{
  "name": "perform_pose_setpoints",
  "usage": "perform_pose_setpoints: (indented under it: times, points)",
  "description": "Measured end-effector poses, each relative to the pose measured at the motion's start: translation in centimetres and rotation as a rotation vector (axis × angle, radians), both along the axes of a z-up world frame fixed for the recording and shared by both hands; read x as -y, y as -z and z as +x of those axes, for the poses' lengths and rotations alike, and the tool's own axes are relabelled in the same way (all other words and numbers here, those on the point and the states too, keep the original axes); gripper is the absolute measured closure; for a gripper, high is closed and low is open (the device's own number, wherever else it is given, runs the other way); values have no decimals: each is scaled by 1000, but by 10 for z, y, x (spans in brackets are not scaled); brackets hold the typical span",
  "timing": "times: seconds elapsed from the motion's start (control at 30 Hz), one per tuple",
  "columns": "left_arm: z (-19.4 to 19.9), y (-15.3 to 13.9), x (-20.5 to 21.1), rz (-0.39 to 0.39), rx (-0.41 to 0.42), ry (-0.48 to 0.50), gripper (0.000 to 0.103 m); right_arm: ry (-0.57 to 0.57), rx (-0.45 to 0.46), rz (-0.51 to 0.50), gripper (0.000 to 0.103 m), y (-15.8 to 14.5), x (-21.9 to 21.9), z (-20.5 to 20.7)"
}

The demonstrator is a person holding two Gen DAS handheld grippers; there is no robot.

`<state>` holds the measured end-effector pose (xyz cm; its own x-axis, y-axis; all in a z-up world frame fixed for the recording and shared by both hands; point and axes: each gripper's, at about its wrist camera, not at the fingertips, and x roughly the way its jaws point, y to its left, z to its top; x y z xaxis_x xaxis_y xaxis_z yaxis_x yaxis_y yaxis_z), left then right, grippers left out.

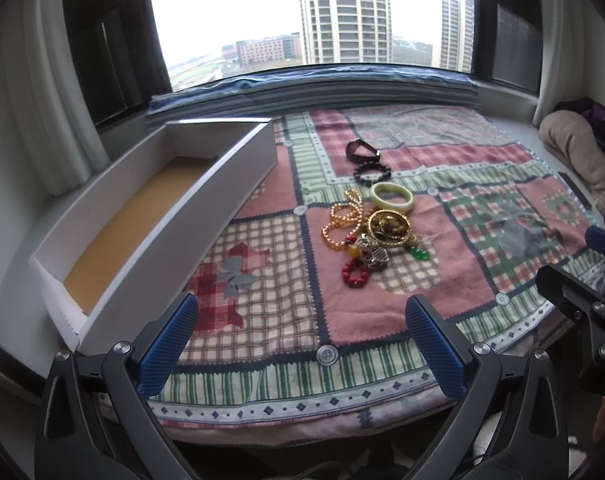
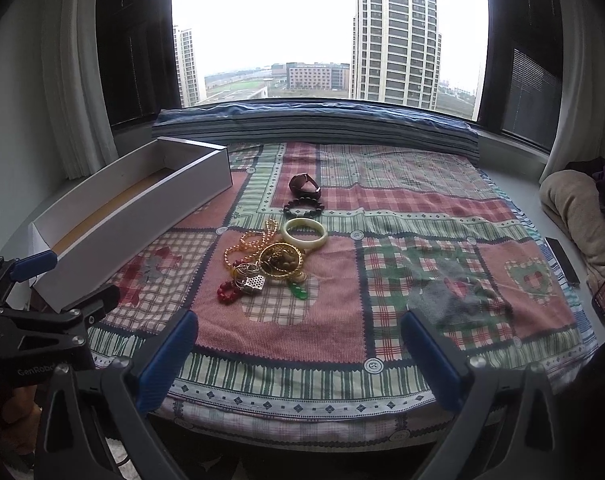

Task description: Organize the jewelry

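Jewelry pile (image 1: 372, 232) lies on the quilt (image 1: 462, 280), both tools spread wide.

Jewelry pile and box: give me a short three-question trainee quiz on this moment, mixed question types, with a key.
1. True or false: the white box already holds jewelry.
2. Which piece lies farthest from the camera? A) pale green bangle B) dark watch C) red bead ring
3. Fill in: the left gripper and right gripper are both ____.

Key: 1 false, its brown floor is bare. 2 B. 3 open, holding nothing.
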<state>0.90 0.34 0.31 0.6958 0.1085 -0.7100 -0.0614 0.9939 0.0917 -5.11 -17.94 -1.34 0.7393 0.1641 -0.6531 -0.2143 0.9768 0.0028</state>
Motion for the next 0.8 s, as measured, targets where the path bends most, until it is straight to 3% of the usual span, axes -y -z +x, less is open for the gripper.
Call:
perform_pose_setpoints:
  times: [0.17,0.8]
  points:
    - [3,-1,4,28,11,6,0,18,-8,15,0,3,4,2]
    - [0,1,1,19,-7,4,0,19,-9,-16,0,2,0,-1]
